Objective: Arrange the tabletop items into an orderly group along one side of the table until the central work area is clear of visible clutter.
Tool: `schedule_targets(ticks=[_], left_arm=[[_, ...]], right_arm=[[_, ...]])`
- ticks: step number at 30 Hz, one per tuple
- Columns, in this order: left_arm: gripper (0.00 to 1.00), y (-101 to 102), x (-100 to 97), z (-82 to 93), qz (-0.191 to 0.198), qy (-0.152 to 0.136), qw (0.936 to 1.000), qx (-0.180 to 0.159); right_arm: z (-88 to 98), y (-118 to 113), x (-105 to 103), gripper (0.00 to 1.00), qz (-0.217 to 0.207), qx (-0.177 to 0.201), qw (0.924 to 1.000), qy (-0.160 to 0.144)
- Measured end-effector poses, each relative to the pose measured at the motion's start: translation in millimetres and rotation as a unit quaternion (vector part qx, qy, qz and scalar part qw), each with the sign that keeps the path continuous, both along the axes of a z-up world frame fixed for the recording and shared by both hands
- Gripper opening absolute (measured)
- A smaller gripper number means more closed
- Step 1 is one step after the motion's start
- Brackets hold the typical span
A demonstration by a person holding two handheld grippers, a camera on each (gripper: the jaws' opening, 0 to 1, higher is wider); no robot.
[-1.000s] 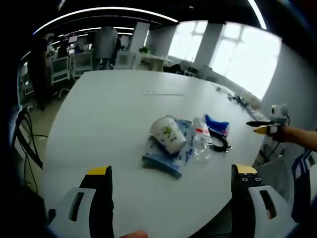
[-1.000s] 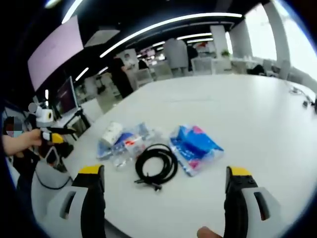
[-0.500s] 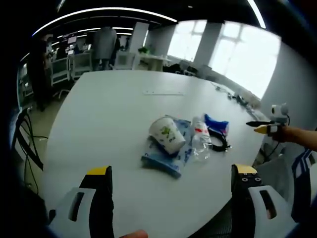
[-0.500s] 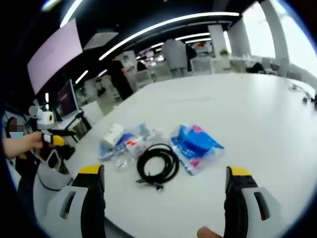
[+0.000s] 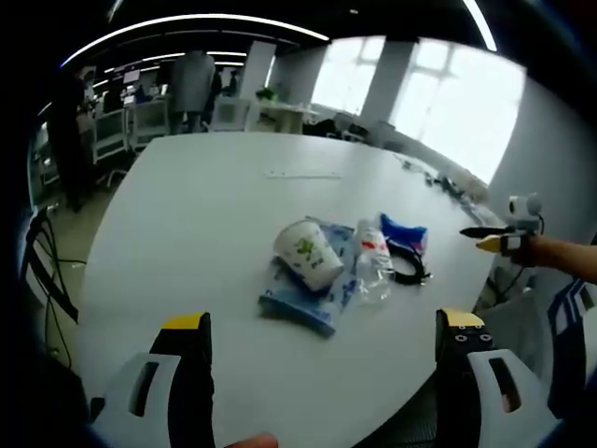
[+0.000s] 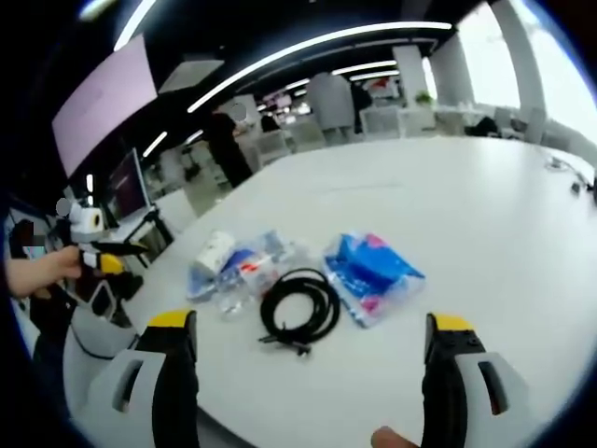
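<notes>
Broad white oval table (image 5: 205, 215) (image 6: 485, 196): its items lie clustered near one edge. Blue-and-pink plastic packet (image 6: 373, 277) (image 5: 403, 231), lying flat just beside the coiled black cable (image 6: 300, 309) (image 5: 410, 266). Pale blue plastic packet (image 5: 312, 289) (image 6: 244, 262), flat, with a white paper cup with green print (image 5: 308, 252) (image 6: 213, 250) lying tipped on it. Clear plastic bottle with a red label (image 5: 373, 261) (image 6: 238, 277), on its side between cup and cable. Left gripper (image 5: 322, 373) and right gripper (image 6: 308, 373): each held above the table edge with yellow-tipped jaws spread wide, nothing between them.
</notes>
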State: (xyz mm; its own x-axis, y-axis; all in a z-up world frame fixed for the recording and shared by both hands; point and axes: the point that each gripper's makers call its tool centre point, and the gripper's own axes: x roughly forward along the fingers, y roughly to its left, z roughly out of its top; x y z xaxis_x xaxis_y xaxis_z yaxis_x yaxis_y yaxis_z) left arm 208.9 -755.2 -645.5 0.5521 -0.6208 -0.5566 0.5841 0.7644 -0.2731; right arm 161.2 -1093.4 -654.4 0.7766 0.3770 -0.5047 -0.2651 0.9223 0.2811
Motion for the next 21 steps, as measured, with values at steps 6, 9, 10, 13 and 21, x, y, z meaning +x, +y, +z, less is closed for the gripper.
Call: schedule_targets(ticks=[6, 9, 10, 13, 21], left_arm=[[1.0, 1, -1.9, -2.0, 0.003, 0.002, 1.0, 0.0], [1.0, 4, -2.9, -5.1, 0.005, 0.005, 1.0, 0.001], [1.0, 4, -3.2, -5.5, 0.006, 0.005, 1.0, 0.001], [1.0, 4, -3.5, -6.3, 0.007, 0.006, 1.0, 0.0], [1.0, 5, -5.5, -10.5, 0.004, 0.012, 0.9999, 0.0]], right_arm=[[-0.9, 2, 0, 1.0, 0.004, 0.0, 1.0, 0.001], [-0.7, 3, 1, 1.0, 0.003, 0.001, 1.0, 0.0], [-0.8, 3, 1, 1.0, 0.003, 0.001, 1.0, -0.001], [-1.9, 3, 1, 1.0, 0.004, 0.0, 1.0, 0.0], [-6.4, 4, 1, 1.0, 0.003, -0.004, 1.0, 0.004]])
